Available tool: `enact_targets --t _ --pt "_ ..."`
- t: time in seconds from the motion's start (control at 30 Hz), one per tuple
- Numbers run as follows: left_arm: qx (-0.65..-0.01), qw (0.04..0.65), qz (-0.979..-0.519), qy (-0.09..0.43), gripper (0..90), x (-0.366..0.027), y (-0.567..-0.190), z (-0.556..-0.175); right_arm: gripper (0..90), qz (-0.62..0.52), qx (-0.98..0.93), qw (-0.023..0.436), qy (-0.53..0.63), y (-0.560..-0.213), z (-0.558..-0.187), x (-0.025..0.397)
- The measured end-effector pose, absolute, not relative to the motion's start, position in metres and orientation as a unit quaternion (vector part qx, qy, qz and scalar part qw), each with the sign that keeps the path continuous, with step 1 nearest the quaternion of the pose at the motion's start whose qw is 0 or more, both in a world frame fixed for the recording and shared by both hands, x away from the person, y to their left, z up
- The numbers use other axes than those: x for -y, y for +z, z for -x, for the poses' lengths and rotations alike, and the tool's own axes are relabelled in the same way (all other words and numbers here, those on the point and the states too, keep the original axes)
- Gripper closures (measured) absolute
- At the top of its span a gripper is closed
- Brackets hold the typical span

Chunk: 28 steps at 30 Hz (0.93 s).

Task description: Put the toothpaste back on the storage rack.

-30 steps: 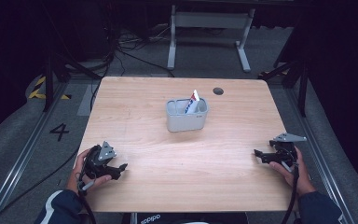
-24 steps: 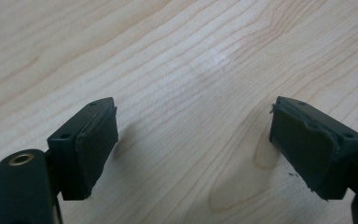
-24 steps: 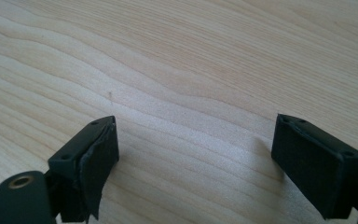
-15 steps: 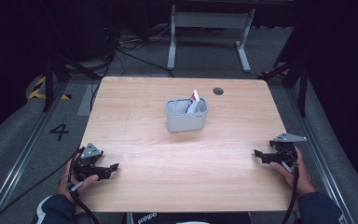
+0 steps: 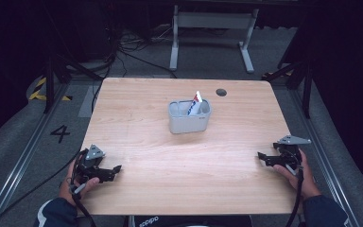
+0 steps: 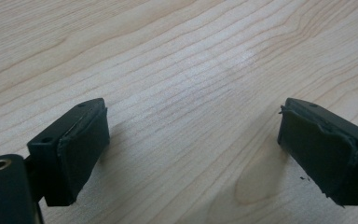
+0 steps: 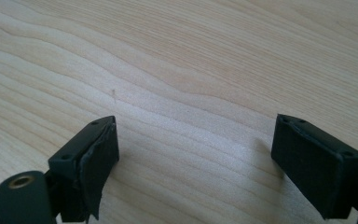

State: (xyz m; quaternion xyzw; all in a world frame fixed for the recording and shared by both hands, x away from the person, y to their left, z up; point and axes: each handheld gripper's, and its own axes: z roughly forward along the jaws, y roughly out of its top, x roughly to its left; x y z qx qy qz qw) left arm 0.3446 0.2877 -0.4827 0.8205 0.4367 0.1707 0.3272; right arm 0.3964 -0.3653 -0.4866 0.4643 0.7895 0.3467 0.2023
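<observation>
A grey bin [image 5: 189, 116] stands near the middle of the wooden table [image 5: 184, 156], with a white, blue and red tube [image 5: 195, 103] sticking out of it. My left gripper [image 5: 115, 169] rests at the table's near left edge, held by a hand, its jaws wide apart over bare wood [image 6: 193, 135]. My right gripper [image 5: 261, 156] sits at the near right edge, also open with nothing between its pads [image 7: 196, 144]. Both point inward toward the table's middle, well short of the bin.
A small dark round hole [image 5: 221, 92] marks the table top behind the bin to the right. Beyond the far edge stand a grey metal frame [image 5: 212, 33] and cables [image 5: 127, 47] on the dark floor. A floor rail with the number 4 [image 5: 60, 133] runs along the left.
My left gripper has drawn back toward the near left edge of the table and settled there. The right gripper has stayed put.
</observation>
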Motion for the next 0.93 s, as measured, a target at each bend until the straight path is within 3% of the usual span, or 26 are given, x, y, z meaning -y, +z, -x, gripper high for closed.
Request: enact_targets --t 0.37,0.93 --pt "-0.436 0.314 -0.827 0.162 0.3 -0.2842 -0.483 -0.348 15.3 -0.464 -0.789 0.201 0.348 -0.4866 -0.3967 0.3652" --pt "-0.439 0.315 -0.825 0.165 0.0 -0.2835 -0.4831 -0.3496 15.1 -0.464 -0.79 0.201 0.348 -0.4866 -0.397 0.3647"
